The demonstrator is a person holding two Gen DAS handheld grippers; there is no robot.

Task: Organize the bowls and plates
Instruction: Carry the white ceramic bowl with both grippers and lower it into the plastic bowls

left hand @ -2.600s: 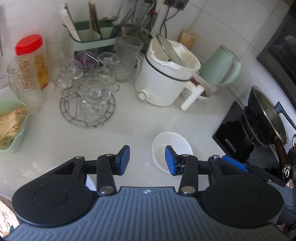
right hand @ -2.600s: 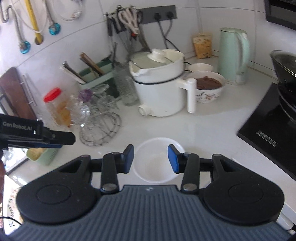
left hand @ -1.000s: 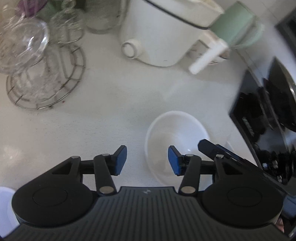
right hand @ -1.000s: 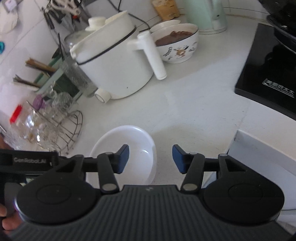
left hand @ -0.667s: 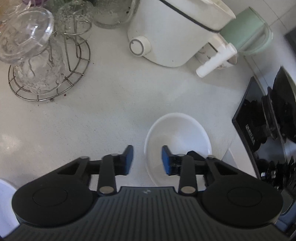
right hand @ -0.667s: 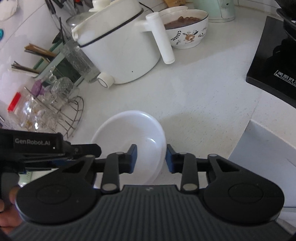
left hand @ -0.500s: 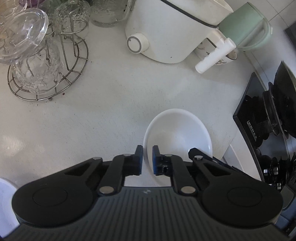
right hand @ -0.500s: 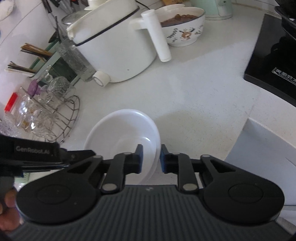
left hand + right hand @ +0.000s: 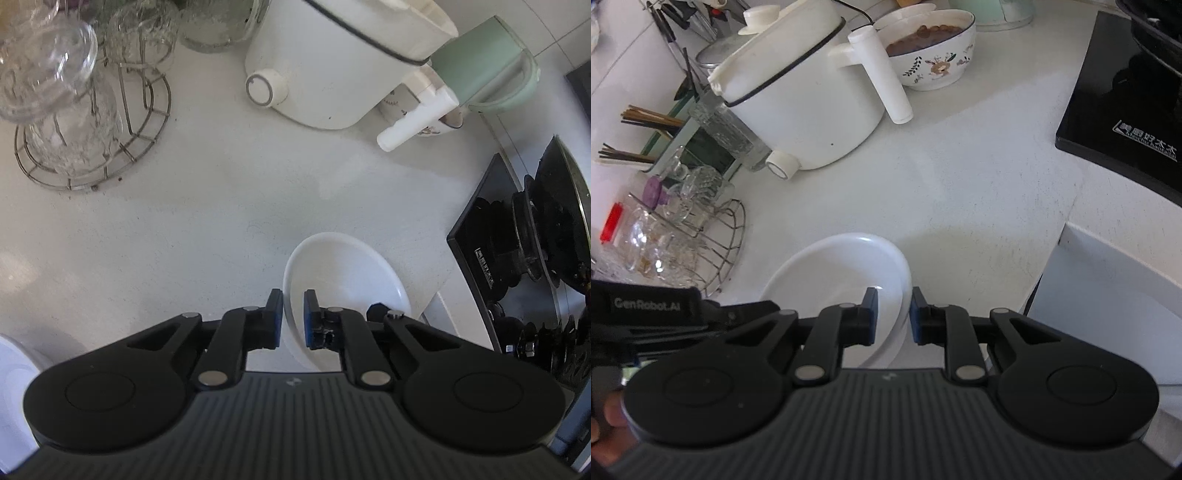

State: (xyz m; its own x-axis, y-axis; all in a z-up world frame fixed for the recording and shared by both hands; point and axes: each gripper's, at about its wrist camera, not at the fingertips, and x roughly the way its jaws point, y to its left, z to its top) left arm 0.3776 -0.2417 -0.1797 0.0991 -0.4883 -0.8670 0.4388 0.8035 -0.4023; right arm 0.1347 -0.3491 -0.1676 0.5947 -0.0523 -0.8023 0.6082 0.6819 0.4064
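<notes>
A white bowl (image 9: 343,273) is held over the pale counter (image 9: 184,229), tilted. My left gripper (image 9: 293,317) is shut on its left rim, one pad inside and one outside. In the right wrist view the same white bowl (image 9: 834,269) shows, and my right gripper (image 9: 893,314) is shut on its right rim. The left gripper's black body (image 9: 665,306) shows at the left of the right wrist view. A second white dish (image 9: 11,376) shows at the lower left edge of the left wrist view.
A white electric pot (image 9: 801,107) with a long handle stands behind. A flowered bowl of brown food (image 9: 931,51), a green kettle (image 9: 484,74), a wire rack of glasses (image 9: 74,122) and a black stove (image 9: 1126,107) with a pan surround the counter.
Both grippers came down to the bowl and closed on opposite rims. The bowl now sits tilted and a little raised between them.
</notes>
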